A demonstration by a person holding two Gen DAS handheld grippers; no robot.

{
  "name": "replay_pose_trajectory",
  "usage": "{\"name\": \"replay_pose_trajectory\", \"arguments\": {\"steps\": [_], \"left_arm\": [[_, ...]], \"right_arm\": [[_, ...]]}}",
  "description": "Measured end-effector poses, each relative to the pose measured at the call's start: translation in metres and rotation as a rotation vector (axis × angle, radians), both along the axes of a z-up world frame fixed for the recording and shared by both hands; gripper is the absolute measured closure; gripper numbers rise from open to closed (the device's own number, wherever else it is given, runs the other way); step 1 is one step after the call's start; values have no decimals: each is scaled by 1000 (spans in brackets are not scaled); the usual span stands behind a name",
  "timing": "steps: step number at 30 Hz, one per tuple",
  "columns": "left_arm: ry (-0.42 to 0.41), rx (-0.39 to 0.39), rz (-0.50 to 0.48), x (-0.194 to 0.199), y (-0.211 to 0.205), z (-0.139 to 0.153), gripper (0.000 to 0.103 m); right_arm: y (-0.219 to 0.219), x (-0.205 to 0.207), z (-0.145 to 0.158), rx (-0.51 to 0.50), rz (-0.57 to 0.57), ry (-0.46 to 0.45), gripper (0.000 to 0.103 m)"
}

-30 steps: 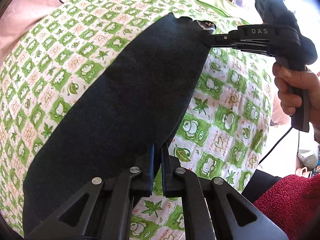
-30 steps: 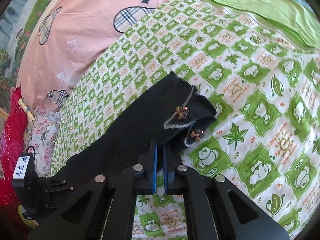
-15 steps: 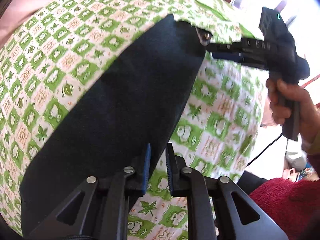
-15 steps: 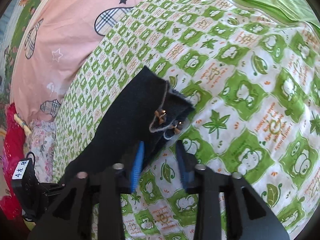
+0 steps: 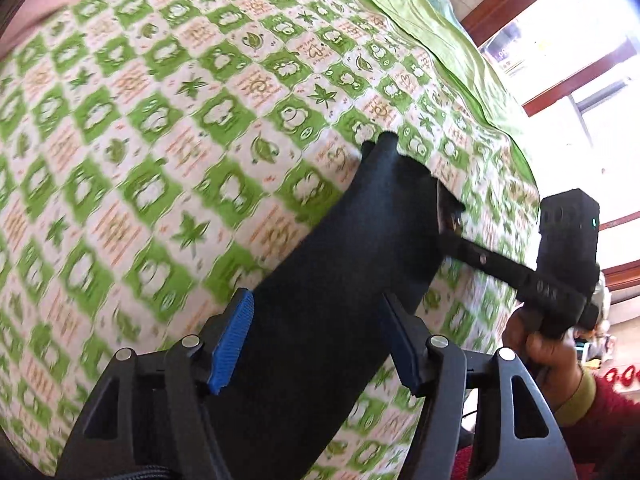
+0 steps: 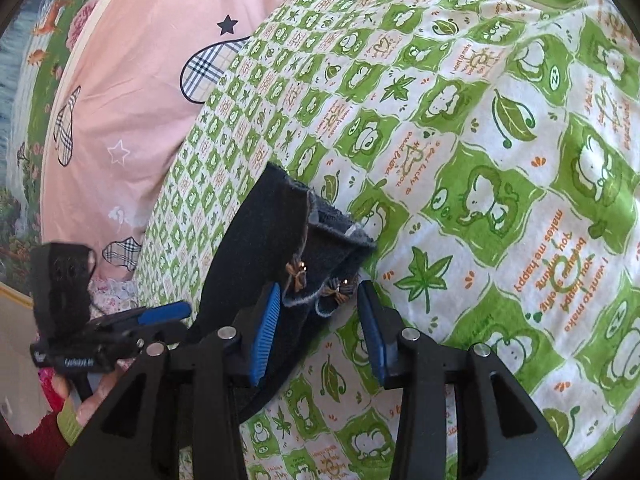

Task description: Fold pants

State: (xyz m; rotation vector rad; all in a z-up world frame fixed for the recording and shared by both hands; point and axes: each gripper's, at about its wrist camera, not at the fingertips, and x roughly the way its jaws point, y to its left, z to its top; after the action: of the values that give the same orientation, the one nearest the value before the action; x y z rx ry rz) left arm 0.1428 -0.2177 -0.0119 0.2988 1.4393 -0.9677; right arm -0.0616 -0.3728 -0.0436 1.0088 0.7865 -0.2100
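Black pants, green-and-white checked bedsheet

Your left gripper points steeply down, jaws opening wide. Your right gripper stands parted, pads apparently pressing on nothing; your right hand grips its handle.

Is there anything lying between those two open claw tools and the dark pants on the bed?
Nothing visible. The dark pants lie on the green patterned bedspread, with both grippers open over them: the right gripper at the bow-trimmed end, the left gripper, still opening, farther along. No other object sits between.
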Motion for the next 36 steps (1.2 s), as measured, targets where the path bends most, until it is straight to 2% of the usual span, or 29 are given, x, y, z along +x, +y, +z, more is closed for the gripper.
{"name": "replay_pose_trajectory", "arguments": {"steps": [7, 10, 12, 15, 16, 18, 20, 21, 25, 28, 36], "left_arm": [[71, 34, -80, 14, -58, -31, 36], [88, 45, -104, 17, -72, -42, 40], [117, 37, -121, 18, -80, -47, 53], [136, 29, -146, 18, -93, -52, 61], [137, 26, -149, 18, -97, -53, 63], [142, 10, -143, 20, -101, -53, 83], [130, -3, -137, 20, -103, -49, 92], [113, -10, -137, 19, -105, -44, 93], [42, -70, -161, 6, -110, -16, 93], [26, -104, -155, 5, -102, -1, 93], [-15, -189, -120, 1, -55, 40, 93]], "right_arm": [[-6, -6, -3, 41, 5, -69, 61], [-7, -5, -6, 43, 24, -95, 61], [-8, -4, -7, 35, 40, -102, 61], [-4, 0, -8, 11, 59, -100, 64], [-3, 4, -9, -6, 64, -88, 73], [-2, 5, -12, -24, 68, -64, 89], [-4, 2, -10, -33, 55, -83, 91], [-6, 0, -8, -42, 49, -90, 91], [-13, -9, 8, -54, 25, -149, 92], [-13, -9, 16, -38, 40, -187, 92], [7, 1, 50, 8, 154, -302, 92]]}}
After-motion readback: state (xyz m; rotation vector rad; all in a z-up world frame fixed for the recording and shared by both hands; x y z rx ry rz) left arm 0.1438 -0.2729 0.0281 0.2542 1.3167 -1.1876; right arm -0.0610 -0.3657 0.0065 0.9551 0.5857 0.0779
